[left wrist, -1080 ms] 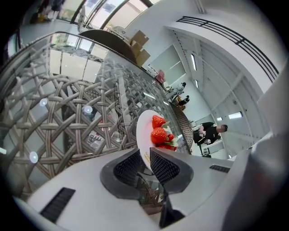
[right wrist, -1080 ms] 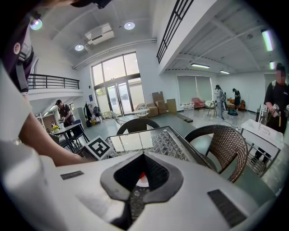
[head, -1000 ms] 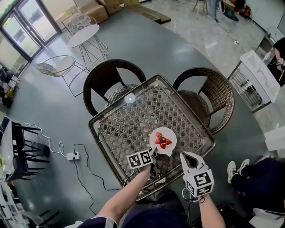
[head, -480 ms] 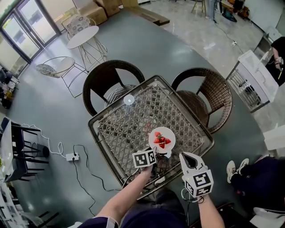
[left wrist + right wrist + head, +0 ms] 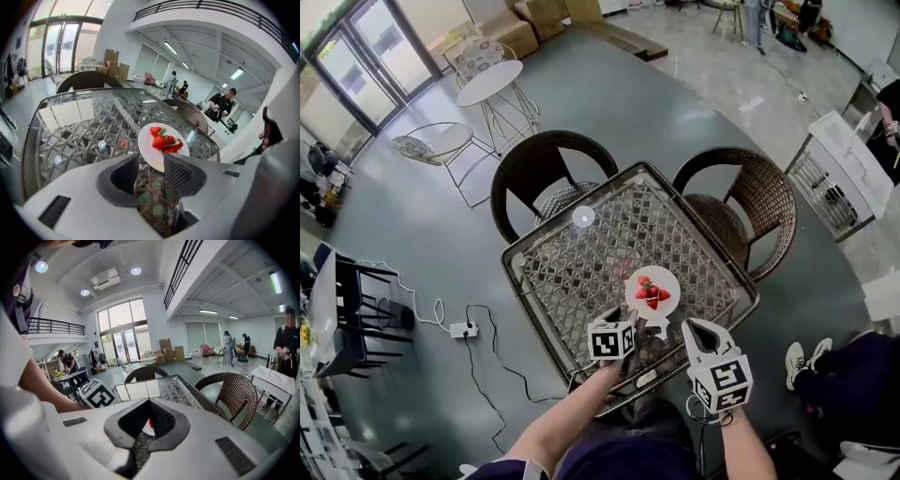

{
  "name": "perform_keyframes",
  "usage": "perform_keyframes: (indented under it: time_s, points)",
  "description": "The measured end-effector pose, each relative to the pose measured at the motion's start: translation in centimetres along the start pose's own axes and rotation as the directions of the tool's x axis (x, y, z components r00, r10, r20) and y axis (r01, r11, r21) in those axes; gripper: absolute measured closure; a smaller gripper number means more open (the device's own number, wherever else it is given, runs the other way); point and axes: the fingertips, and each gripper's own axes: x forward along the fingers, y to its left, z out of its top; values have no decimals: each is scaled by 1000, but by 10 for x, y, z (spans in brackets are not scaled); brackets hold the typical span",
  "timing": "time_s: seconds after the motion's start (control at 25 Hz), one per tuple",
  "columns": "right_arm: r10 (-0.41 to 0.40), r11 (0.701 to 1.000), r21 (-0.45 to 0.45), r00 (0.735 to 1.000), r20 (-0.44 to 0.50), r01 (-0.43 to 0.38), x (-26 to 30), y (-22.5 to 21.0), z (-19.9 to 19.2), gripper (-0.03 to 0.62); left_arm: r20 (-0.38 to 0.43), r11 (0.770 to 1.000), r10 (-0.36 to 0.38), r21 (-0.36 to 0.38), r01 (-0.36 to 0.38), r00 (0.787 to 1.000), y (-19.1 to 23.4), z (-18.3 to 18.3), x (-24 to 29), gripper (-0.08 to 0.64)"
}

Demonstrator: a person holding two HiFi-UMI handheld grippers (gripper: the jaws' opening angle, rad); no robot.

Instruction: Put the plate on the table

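A white plate [image 5: 652, 291] with several strawberries [image 5: 652, 294] lies on the glass-topped wicker table [image 5: 572, 272], near its front right corner. My left gripper [image 5: 645, 330] sits just behind the plate's near rim. Its jaws are opening and stand wide apart in the left gripper view, where the left gripper [image 5: 151, 161] frames the rim of the plate [image 5: 163, 140] without pressing on it. My right gripper [image 5: 698, 328] hovers beside the plate at the table's front edge. In the right gripper view, the right gripper [image 5: 150, 401] has its fingertips together and holds nothing.
Two dark wicker chairs [image 5: 548, 169] [image 5: 750, 197] stand at the table's far sides. A small round disc [image 5: 583, 217] lies on the glass at the back. A power strip with cable [image 5: 461, 329] lies on the floor at left. A white cart [image 5: 848, 173] stands at right.
The left gripper's jaws have come apart and let go of the plate's rim; the plate now rests on the glass. The right gripper has barely moved.
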Motion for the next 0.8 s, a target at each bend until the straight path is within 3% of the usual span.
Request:
perform_keyframes:
  time_s: [0.16, 0.36, 0.44, 0.8]
  points:
    - [-2, 1000, -8, 999, 32, 2, 1, 8, 15, 589, 98, 985, -110, 144, 95, 989, -22, 25, -36, 391]
    - [-19, 1000, -15, 997, 77, 20, 0, 21, 35, 589, 186, 941, -233, 289, 173, 955, -51, 52, -83, 396]
    - [-28, 999, -14, 995, 94, 30, -1, 27, 41, 589, 205, 920, -274, 341, 194, 940, -60, 59, -100, 431]
    - [-78, 997, -11, 982, 170, 81, -13, 50, 72, 589, 234, 830, -430, 483, 279, 872, -87, 73, -167, 519]
